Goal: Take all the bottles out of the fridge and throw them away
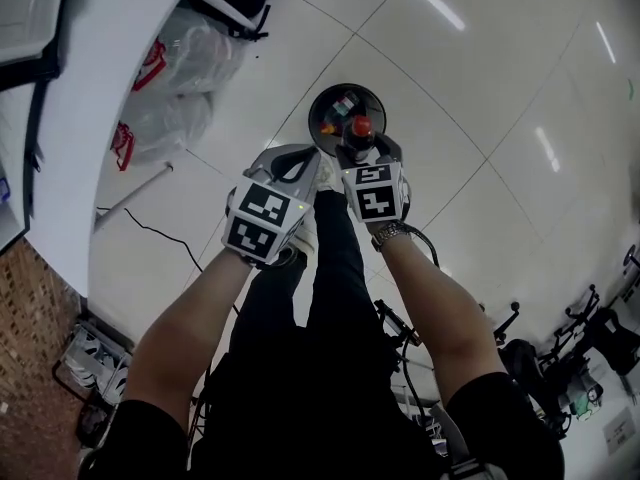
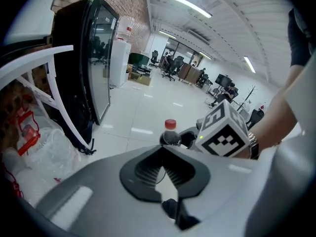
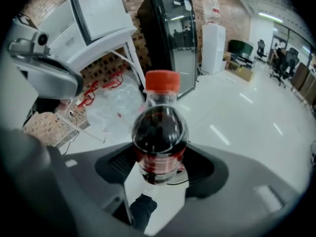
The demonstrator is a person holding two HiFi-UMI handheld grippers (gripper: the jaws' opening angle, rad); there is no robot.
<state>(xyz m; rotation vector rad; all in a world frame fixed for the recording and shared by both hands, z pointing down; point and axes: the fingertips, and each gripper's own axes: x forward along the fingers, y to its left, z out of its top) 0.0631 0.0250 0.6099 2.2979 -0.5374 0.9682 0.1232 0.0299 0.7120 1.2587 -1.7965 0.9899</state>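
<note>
A small cola bottle point(image 3: 159, 137) with a red cap stands upright in my right gripper point(image 3: 158, 171), which is shut on its lower body. In the head view that bottle point(image 1: 361, 128) is held right over a round black bin point(image 1: 318, 106) on the floor, with a few items showing inside. My left gripper point(image 1: 292, 160) hangs just left of the bin, shut with nothing in it; in its own view the left gripper point(image 2: 163, 149) has its ribbed pads meeting, with the bottle point(image 2: 170, 134) just beyond. The black glass-door fridge point(image 3: 170, 38) stands behind, door closed.
A white table point(image 1: 95, 98) runs along the left, with clear plastic bags point(image 1: 185, 63) beneath it. A water dispenser point(image 3: 213, 36) stands beside the fridge. A black cable point(image 1: 165, 236) crosses the white tiled floor. Office chairs and desks fill the far room.
</note>
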